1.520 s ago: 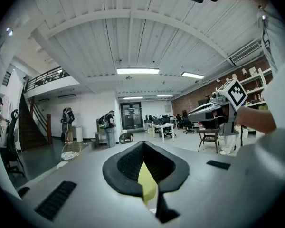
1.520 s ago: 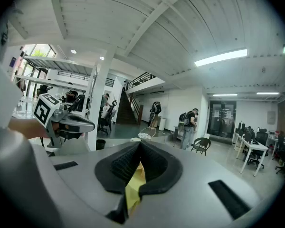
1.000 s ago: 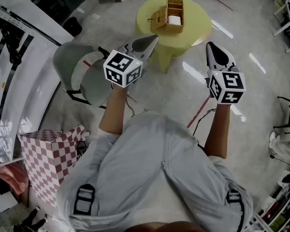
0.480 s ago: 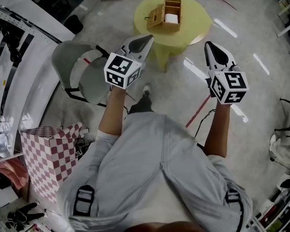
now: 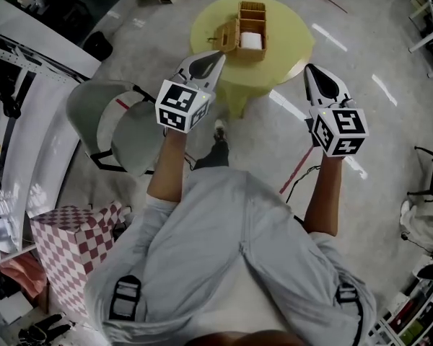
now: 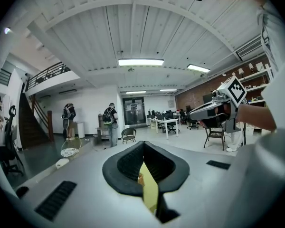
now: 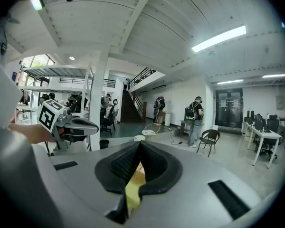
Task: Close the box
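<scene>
A wicker box (image 5: 250,24) stands on the round yellow table (image 5: 289,34) at the top of the head view. Its lid (image 5: 227,34) hangs open to the left, and something white (image 5: 251,40) lies in one compartment. My left gripper (image 5: 219,54) is held in the air at the table's near left edge, short of the box, its jaws shut and empty. My right gripper (image 5: 311,69) hovers off the table's right side, also shut on nothing. Both point up and forward; each gripper view (image 6: 143,145) (image 7: 138,145) shows mostly ceiling and hall.
A grey chair (image 5: 119,117) stands left of the table, and a red-checkered box (image 5: 76,236) sits at the lower left. A red line (image 5: 297,168) and a cable cross the floor on the right. Several people (image 7: 195,118) stand far off in the hall.
The person has stepped forward, a foot now showing on the floor. The table and box have shifted slightly left in view. Both grippers stay raised and shut.
</scene>
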A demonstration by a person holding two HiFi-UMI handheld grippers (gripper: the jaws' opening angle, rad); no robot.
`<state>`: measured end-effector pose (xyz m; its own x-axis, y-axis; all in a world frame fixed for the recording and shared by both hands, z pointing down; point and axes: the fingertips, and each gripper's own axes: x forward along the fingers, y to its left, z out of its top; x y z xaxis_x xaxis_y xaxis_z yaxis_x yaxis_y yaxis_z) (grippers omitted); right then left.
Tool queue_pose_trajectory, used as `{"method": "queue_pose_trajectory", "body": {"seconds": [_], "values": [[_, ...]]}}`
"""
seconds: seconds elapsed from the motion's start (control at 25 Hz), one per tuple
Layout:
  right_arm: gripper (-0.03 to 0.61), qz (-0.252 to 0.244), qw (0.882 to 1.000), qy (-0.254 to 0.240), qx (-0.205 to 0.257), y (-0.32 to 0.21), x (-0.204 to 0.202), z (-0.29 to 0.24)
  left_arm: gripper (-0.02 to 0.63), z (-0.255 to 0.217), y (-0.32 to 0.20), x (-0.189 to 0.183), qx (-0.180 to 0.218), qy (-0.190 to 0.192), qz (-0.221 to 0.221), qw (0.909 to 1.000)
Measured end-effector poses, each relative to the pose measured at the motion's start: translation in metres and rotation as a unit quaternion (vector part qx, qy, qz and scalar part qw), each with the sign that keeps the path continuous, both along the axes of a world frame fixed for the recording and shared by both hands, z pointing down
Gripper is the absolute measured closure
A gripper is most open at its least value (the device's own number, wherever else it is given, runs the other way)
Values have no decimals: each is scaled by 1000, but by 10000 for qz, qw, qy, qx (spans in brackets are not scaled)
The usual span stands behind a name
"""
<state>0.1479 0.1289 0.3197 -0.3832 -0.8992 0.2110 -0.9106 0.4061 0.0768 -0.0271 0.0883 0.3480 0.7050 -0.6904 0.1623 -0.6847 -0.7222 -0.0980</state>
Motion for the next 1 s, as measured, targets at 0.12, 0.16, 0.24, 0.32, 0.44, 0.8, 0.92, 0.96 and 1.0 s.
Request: {"method": "queue_pose_trajectory", "body": {"seconds": [0.12,0.16,0.24,0.32,0.44,0.8,0.92,0.96,1.0], "values": [[555,90,9999,59,103,-43,-7,-6,584,1,-46,-5,19,-30,61,10000],[555,123,9999,48,107,-58,-8,-8,584,2,-62,-6,6,-41,83,10000],[555,194,9998,-10,74,-86,-9,-11,584,2,-92,-5,-24,-57,136,9999],[555,264,9996,-40,42,-113,-8,-13,584,0,-119,-4,-26,-72,192,9998],[555,313,9995,-24,-21,-152,-11,-12,584,1,-159,-8,-49,-66,222,9997],[555,227,9977,-117,-635,-239,-33,18,584,48,-251,-35,-484,-250,188,9983],[555,352,9959,-63,-837,-266,-35,36,583,80,-277,-44,-783,-436,188,9958],[555,387,9953,-45,-892,-274,-36,43,583,91,-284,-48,-885,-487,186,9947],[555,406,9948,-43,-938,-282,-38,50,583,100,-291,-53,-970,-522,181,9937]]}}
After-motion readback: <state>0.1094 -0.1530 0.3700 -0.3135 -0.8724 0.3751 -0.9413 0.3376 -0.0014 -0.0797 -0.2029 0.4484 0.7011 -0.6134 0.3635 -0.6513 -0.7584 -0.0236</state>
